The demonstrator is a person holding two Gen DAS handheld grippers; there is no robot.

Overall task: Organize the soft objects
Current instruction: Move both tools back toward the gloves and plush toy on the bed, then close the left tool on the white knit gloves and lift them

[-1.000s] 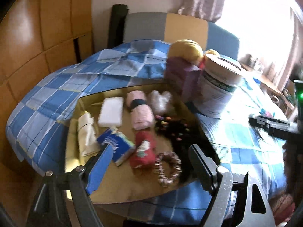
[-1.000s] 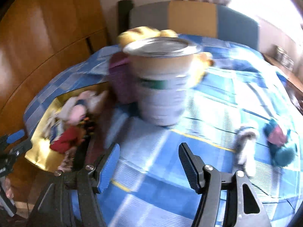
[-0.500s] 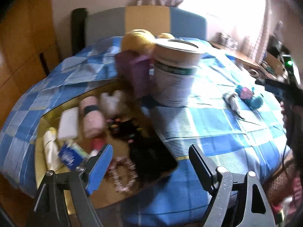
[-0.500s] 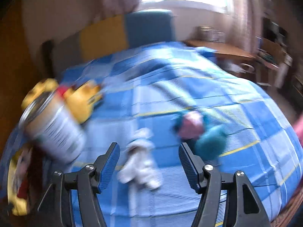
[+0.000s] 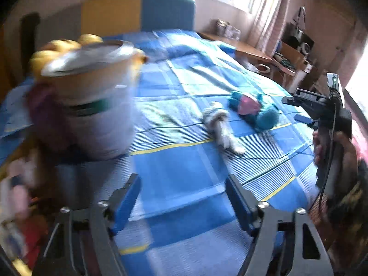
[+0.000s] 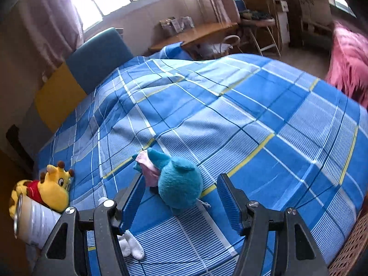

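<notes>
A teal plush toy with a pink patch (image 6: 177,184) lies on the blue plaid bedsheet (image 6: 230,119), between the open fingers of my right gripper (image 6: 181,202), which is empty. The plush also shows in the left wrist view (image 5: 253,109). A white sock-like soft thing (image 5: 222,126) lies beside it and is partly hidden behind my right gripper's left finger (image 6: 131,246). My left gripper (image 5: 184,200) is open and empty above the sheet, short of both. My right gripper shows in the left wrist view (image 5: 306,110), held by a hand.
A large tin can (image 5: 92,96) stands at the left with a yellow giraffe plush (image 6: 50,188) behind it. A blurred tray of soft items (image 5: 16,202) sits at the far left. A pink fluffy thing (image 6: 347,69) is at the right edge. A desk (image 6: 195,34) stands beyond.
Both grippers have swung right, away from the tray and the can. The teal plush now lies between my right gripper's fingers.
</notes>
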